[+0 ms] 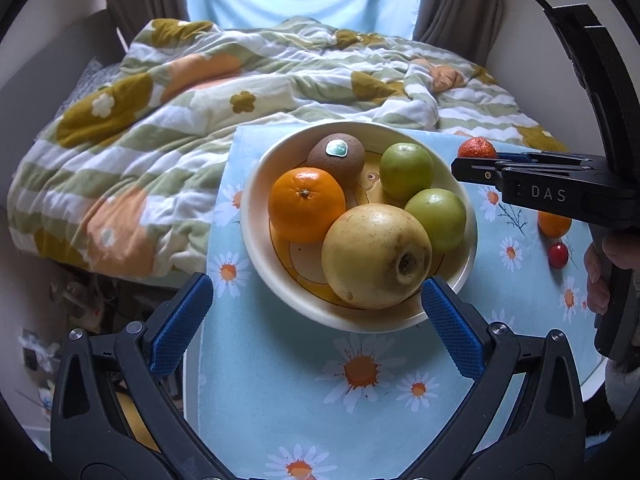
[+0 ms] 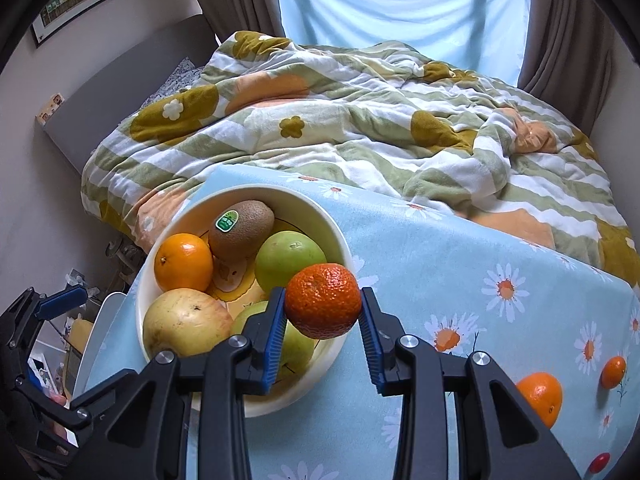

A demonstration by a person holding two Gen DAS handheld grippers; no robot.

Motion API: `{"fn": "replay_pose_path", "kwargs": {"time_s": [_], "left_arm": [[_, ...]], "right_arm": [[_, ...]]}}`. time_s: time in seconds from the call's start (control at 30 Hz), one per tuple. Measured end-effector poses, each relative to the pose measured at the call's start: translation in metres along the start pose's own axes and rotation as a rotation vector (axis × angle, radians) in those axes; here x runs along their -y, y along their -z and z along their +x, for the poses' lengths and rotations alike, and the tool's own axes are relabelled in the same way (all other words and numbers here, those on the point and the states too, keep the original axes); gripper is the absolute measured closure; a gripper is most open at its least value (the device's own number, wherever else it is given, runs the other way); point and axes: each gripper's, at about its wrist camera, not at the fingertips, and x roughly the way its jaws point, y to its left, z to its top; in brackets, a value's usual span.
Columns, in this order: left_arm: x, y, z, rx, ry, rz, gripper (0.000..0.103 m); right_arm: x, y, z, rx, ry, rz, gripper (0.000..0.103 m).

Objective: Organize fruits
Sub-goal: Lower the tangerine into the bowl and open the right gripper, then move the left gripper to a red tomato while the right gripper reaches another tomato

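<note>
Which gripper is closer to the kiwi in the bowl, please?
Right. The right gripper, shut on a mandarin, hangs at the bowl's right rim, nearer the kiwi. The open left gripper sits at the near rim, beyond the pear.

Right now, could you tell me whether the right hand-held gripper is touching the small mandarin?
Touching: the right wrist view shows both blue pads of the right hand-held gripper pressed against the mandarin.
</note>
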Motion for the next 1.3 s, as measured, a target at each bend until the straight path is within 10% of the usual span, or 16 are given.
{"fn": "replay_pose_path", "kwargs": {"time_s": [0.23,0.37,0.47,1.3], "left_arm": [[0.003,0.004,0.004,-0.015,-0.006,-0.019,0.000],[0.003,0.005,0.002,-0.016,-0.005,-0.027,0.000],[0.003,0.005,0.002,-0.018,-0.007,-0.024,0.000],[-0.010,-0.012,-0.078,0.093,-0.009,0.075,0.000]], "right_arm": [[0.003,-0.001,0.012,-0.035,-0.038,0.010,0.069],[0.004,-0.002,0.008,-0.016,-0.080,0.046,0.024],[0.001,-0.001,0.004,0.014,-0.067,0.044,0.010],[-0.017,0.017,-0.087,0.134,0.053,0.133,0.009]]}}
